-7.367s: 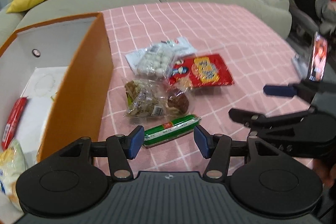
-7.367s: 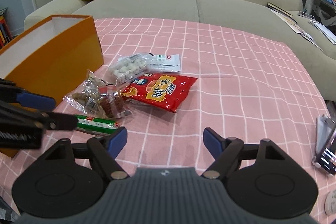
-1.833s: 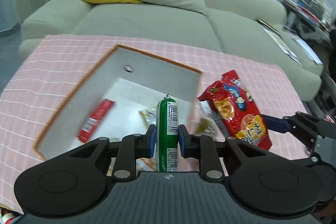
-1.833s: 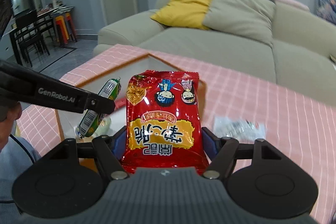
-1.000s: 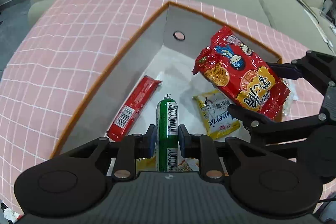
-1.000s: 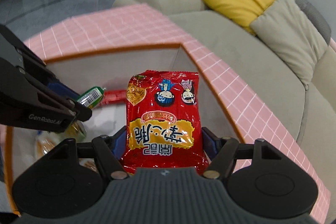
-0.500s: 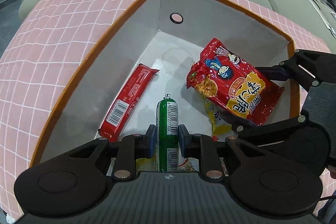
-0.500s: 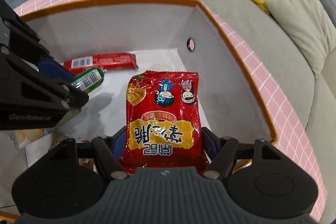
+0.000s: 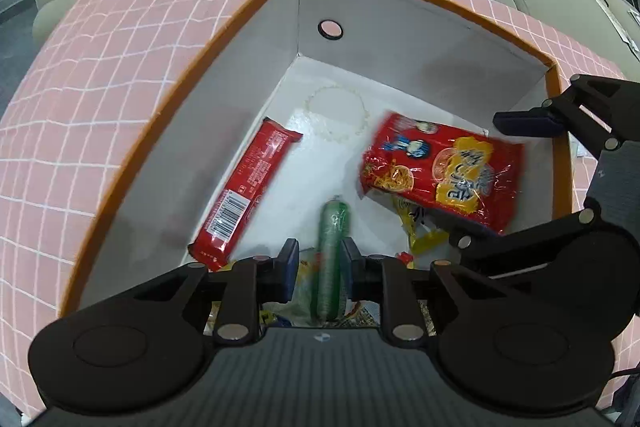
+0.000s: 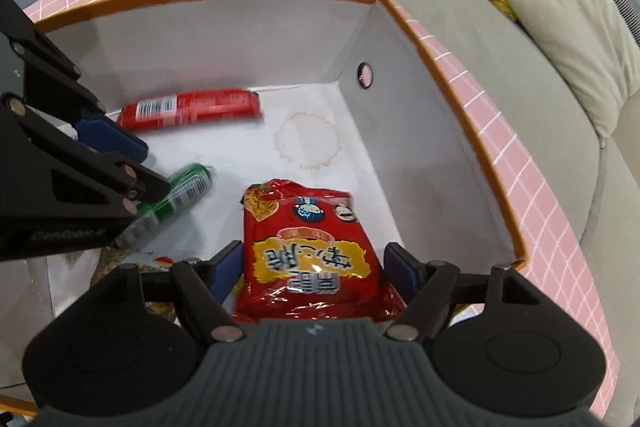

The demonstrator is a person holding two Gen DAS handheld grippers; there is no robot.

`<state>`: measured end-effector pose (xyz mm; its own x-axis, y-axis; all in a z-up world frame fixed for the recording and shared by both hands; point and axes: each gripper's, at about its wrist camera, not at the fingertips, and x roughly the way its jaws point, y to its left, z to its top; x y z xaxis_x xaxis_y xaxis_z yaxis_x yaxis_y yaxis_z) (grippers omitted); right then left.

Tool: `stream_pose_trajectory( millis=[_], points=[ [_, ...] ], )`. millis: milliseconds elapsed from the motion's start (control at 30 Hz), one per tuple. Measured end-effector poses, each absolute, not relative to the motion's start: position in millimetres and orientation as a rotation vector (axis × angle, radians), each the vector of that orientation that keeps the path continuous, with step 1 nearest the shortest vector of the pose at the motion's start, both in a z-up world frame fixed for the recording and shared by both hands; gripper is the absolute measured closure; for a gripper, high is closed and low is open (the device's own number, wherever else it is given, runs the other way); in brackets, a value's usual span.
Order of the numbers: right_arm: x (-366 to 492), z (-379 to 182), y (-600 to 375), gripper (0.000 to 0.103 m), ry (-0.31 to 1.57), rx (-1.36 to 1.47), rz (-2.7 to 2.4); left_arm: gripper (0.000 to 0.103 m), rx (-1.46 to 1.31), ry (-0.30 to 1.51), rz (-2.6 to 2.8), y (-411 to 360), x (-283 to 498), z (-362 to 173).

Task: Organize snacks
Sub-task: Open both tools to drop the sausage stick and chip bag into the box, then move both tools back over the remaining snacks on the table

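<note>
- Left gripper (image 9: 319, 263) hangs over the orange box (image 9: 224, 27); its jaws are opening, and the green sausage (image 9: 332, 251) sits loose between them.
- Right gripper (image 10: 314, 267) is opening too, the red snack bag (image 10: 308, 251) slack between its pads.
- Farther left, a red bar (image 9: 248, 187) lies on the box floor.

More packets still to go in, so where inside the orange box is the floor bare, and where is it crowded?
Bare: the box floor's far corner under the round wall hole, between the red bar and red noodle packet. Crowded: the near end, where the green sausage lies between the opening left gripper pads over yellow packets.
</note>
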<state>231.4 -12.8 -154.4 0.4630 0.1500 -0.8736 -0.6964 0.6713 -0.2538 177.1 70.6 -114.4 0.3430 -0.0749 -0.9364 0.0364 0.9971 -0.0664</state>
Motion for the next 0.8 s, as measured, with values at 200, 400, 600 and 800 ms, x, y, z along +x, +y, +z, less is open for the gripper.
stream_pose_trajectory(
  millis=[200, 400, 600, 800],
  points=[
    [225, -135, -19, 0.023, 0.918, -0.625, 0.569, 0.059, -0.03, 1.172, -0.073, 71, 169, -91],
    [211, -106, -31, 0.018, 0.871, -0.575, 0.56, 0.056, -0.038, 1.097, -0.053, 68, 156, -60],
    [193, -79, -51, 0.017, 0.855, -0.468, 0.535, 0.056, -0.066, 1.025, -0.05, 59, 138, -35],
    [166, -58, -78, 0.015, 0.828, -0.36, 0.515, 0.055, -0.097, 0.963, -0.076, 43, 116, -14]
  ],
)
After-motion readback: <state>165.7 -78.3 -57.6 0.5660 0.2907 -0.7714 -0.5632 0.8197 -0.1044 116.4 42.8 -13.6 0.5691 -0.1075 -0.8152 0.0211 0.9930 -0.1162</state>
